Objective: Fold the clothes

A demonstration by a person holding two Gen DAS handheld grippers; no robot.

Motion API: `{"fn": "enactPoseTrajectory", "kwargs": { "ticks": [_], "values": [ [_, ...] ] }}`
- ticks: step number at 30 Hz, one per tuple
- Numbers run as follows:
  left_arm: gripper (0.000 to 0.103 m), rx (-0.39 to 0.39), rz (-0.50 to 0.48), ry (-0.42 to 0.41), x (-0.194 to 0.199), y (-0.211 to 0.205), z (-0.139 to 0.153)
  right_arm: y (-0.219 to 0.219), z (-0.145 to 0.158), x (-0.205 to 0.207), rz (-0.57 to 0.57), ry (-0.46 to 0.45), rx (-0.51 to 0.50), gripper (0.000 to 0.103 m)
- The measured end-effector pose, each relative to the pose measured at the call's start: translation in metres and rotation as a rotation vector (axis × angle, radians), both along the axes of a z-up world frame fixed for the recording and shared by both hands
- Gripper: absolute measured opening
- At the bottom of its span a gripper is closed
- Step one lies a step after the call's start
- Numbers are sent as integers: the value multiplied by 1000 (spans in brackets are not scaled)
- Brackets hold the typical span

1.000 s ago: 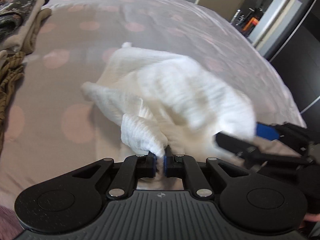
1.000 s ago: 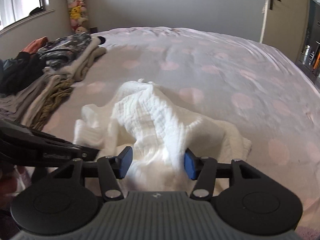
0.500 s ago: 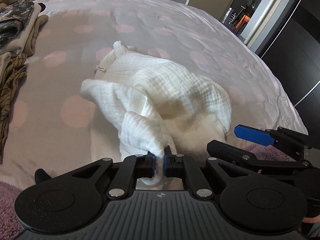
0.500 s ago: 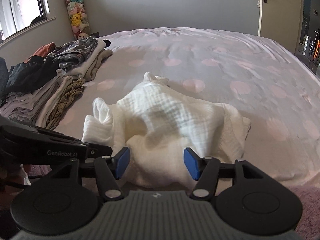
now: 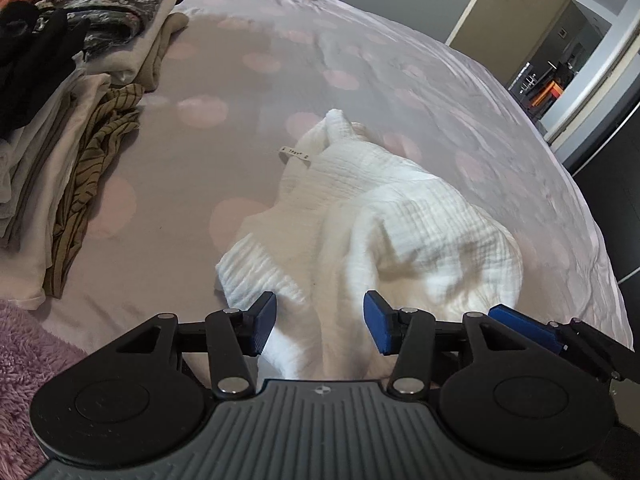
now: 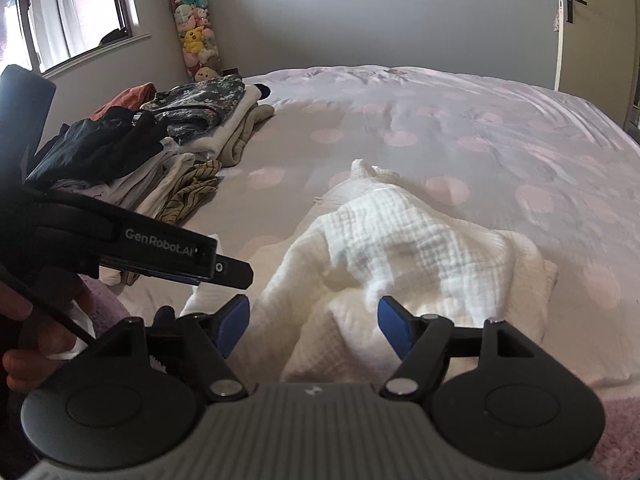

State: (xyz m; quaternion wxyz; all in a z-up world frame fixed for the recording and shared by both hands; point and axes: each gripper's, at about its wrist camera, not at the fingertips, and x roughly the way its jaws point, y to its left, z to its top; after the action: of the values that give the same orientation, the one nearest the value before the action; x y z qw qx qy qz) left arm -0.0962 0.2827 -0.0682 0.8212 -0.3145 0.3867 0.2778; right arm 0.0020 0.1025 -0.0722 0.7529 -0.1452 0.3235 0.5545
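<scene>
Now both tongs (image 5: 319, 327) (image 6: 314, 327) gape over rumpled white garment (image 5: 400, 216); nothing gripped.

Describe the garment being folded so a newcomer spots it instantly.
Start at the pink polka-dot bed cover. Folded clothes are stacked along its left side; the crumpled white crinkle-textured garment lies alone near the front edge. It's the only unfolded white piece, with a small tag.

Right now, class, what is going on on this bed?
A person is folding laundry with a handheld gripper in each hand. A white crinkled garment lies rumpled on the spotted bedspread, not yet folded flat. The left gripper and the right gripper are both open over its near edge, holding nothing. A pile of other clothes sits at the left side of the bed.
</scene>
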Motion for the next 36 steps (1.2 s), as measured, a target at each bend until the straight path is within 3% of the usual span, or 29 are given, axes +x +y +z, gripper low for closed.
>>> {"fn": "enactPoseTrajectory", "kwargs": {
  "ticks": [8,10,11,12,14,17,26,28,31,34,36],
  "values": [
    [46,-7,80,-30,-9,20,1,47,-34,-9,68,107,-48,72],
    [46,-12,92,-27,-10,24,0,54,-41,-10,77,124,-66,51],
    [46,-13,96,-25,-10,26,0,53,-41,-8,70,117,-70,13],
    [46,-15,99,-22,-10,27,0,51,-41,-7,62,110,-74,8],
    [46,-11,101,-14,-10,29,-1,47,-40,-3,47,95,-82,7],
    [46,-3,92,-4,-6,29,0,30,-25,17,-34,-1,-75,7],
    [46,114,-40,46,29,23,8,-36,11,136,-405,-226,-107,6],
    [46,148,-92,63,41,20,9,-49,12,163,-466,-240,-134,6],
    [46,216,-180,88,64,15,11,-62,5,193,-473,-150,-164,7],
    [46,256,-250,110,87,15,13,-69,0,199,-448,-101,-170,10],
    [46,276,-295,123,103,15,14,-74,1,201,-450,-88,-153,17]
  ]
}}
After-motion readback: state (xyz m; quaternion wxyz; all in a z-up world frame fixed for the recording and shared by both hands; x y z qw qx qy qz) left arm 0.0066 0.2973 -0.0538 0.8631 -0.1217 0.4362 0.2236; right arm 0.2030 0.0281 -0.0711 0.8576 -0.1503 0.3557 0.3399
